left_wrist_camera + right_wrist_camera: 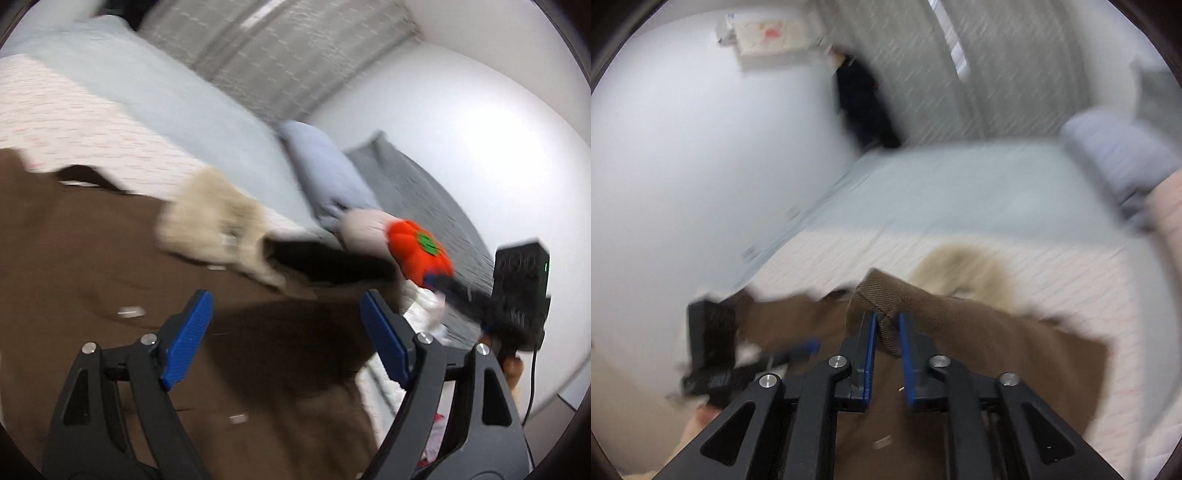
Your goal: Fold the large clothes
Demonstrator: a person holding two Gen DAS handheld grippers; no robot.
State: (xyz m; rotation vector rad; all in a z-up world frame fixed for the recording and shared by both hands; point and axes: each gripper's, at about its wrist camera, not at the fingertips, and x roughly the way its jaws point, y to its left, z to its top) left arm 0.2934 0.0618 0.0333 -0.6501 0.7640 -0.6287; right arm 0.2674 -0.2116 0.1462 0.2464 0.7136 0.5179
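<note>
I am holding my left gripper (286, 325) with its blue pads spread wide, nothing between them, hovering above the brown garment (92, 266). The garment is lying spread across the white patterned bedspread (74, 122). My right gripper (887, 325) is pinching a raised fold of the same brown garment (960, 325), pads closed on the cloth. A beige fleece collar (214, 218) is showing at the garment's far edge. Beyond it a blue pillow (325, 173) and a grey blanket (424, 195) are lying on the bed. In the left view, the other gripper's orange-capped body (419, 251) is crossing just beyond my right pad. Both views are motion-blurred.
</note>
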